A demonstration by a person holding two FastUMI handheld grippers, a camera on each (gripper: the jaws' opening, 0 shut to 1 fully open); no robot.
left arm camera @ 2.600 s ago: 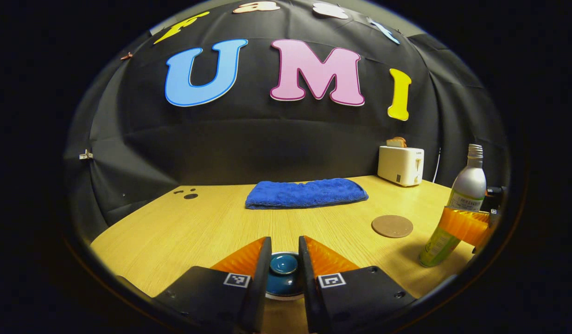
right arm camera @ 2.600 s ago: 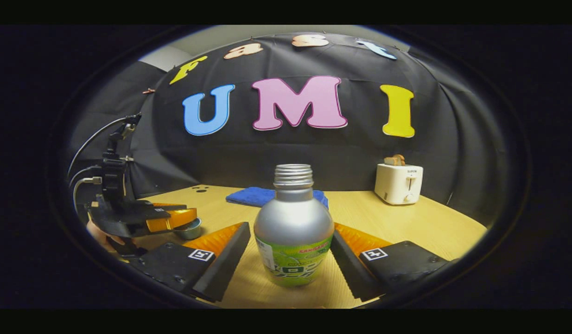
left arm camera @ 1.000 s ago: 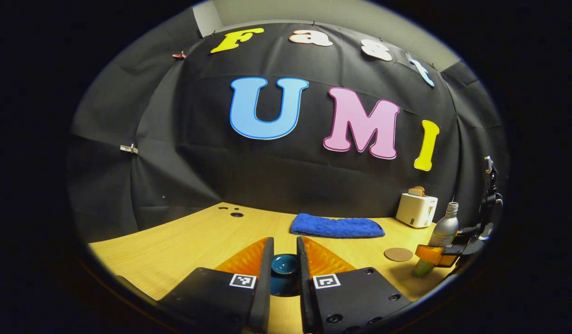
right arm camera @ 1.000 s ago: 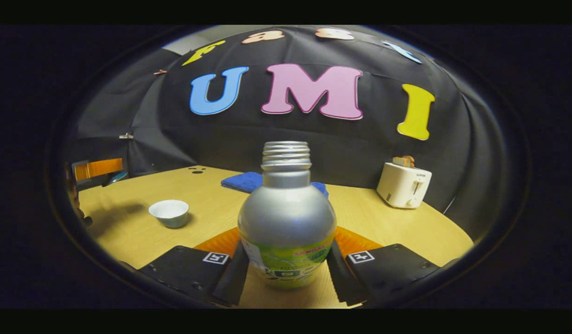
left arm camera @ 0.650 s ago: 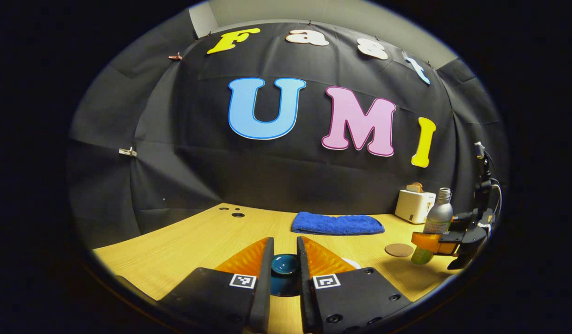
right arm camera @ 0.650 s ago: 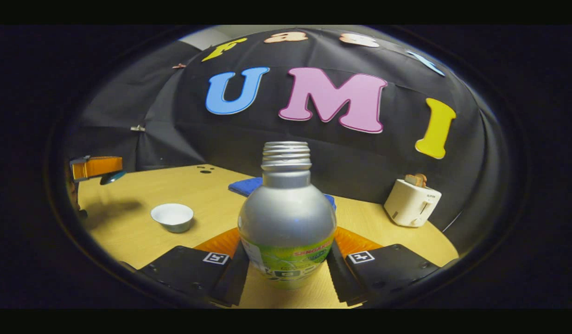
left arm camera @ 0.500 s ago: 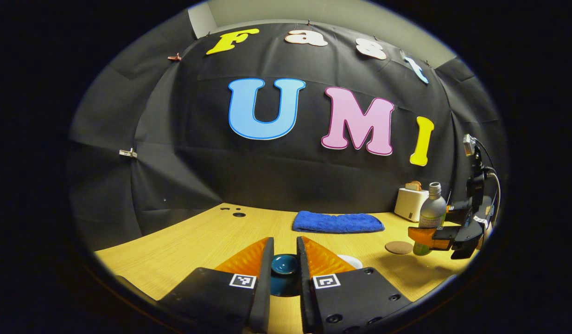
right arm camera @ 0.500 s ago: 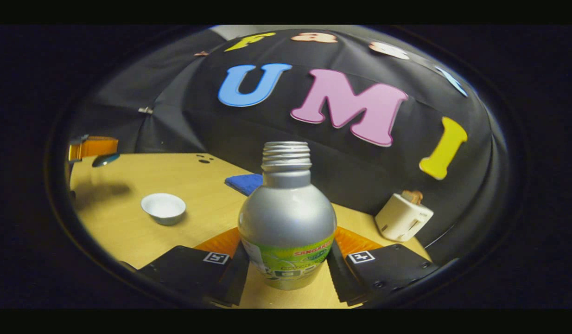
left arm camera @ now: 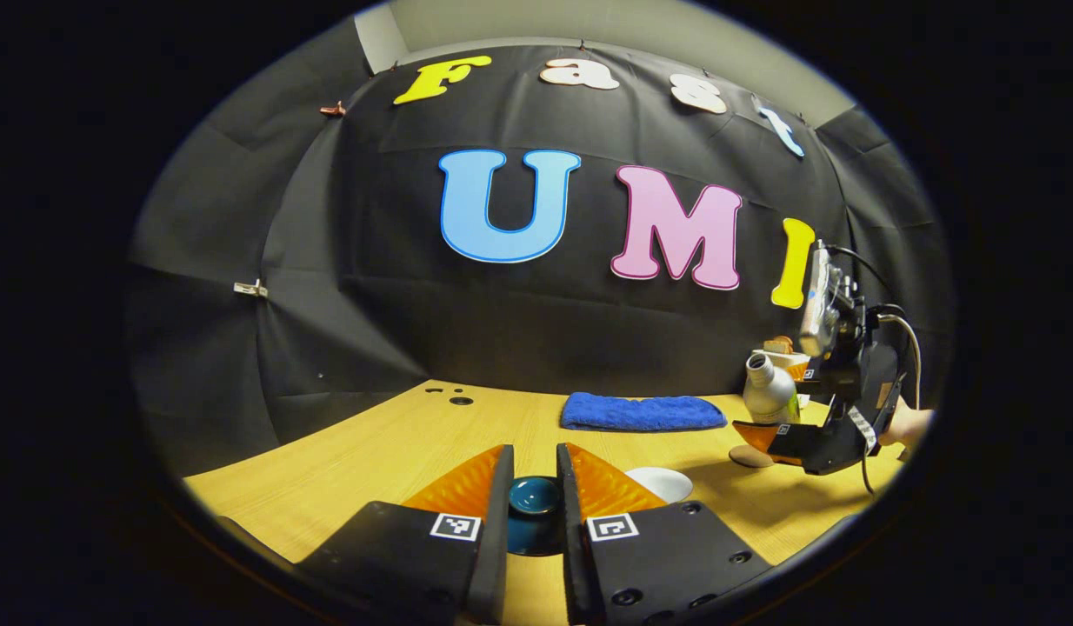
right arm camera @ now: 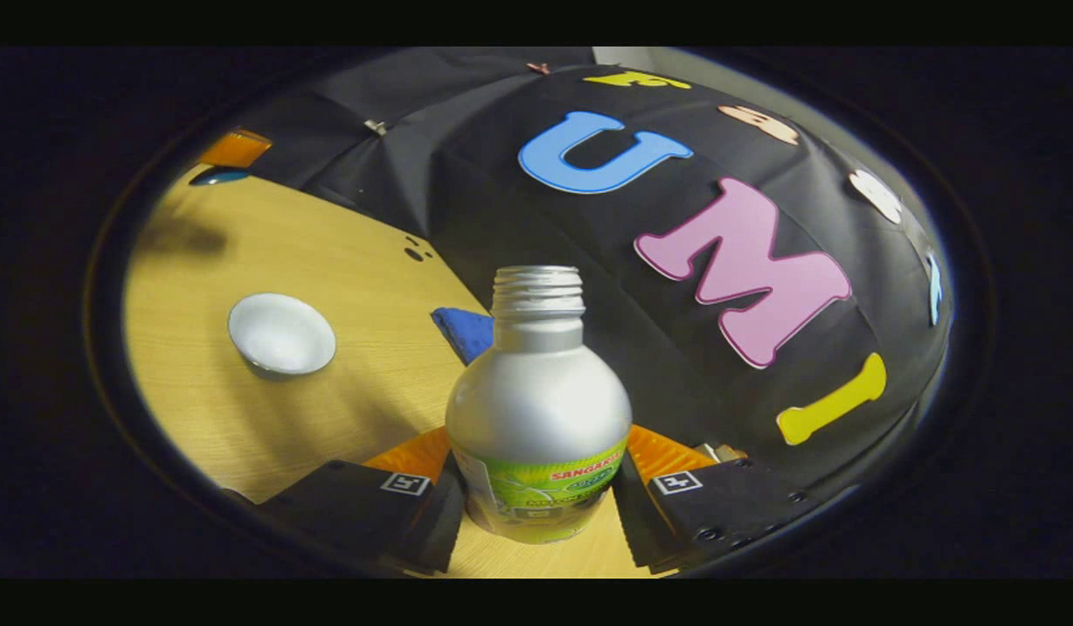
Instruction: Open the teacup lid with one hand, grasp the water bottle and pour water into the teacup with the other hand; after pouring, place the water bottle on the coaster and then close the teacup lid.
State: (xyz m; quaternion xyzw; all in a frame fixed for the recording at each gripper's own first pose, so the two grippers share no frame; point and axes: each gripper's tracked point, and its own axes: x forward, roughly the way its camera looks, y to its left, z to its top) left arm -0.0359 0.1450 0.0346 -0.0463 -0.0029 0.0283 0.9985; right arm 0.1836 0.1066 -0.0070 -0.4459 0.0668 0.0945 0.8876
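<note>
My left gripper [left arm camera: 534,469] is shut on the knob of the dark blue teacup lid [left arm camera: 535,497] and holds it above the wooden table [left arm camera: 371,452]. The open white teacup [left arm camera: 663,482] stands just right of it, partly behind my finger. My right gripper [right arm camera: 538,474] is shut on the silver, capless water bottle [right arm camera: 538,409], lifted and tilted toward the teacup [right arm camera: 281,335]. In the left gripper view the bottle [left arm camera: 767,391] leans left in the right gripper [left arm camera: 776,428]. The lid [right arm camera: 217,176] hangs at the far upper left.
A round brown coaster [left arm camera: 743,456] lies under the raised right gripper, partly hidden. A folded blue towel [left arm camera: 643,411] lies at the back of the table. A white toaster [left arm camera: 784,355] stands behind the bottle. A hand [left arm camera: 906,426] holds the right gripper.
The right gripper has lifted the bottle off the table, carried it toward the teacup and tilted it over. The left gripper keeps the lid raised, almost still.
</note>
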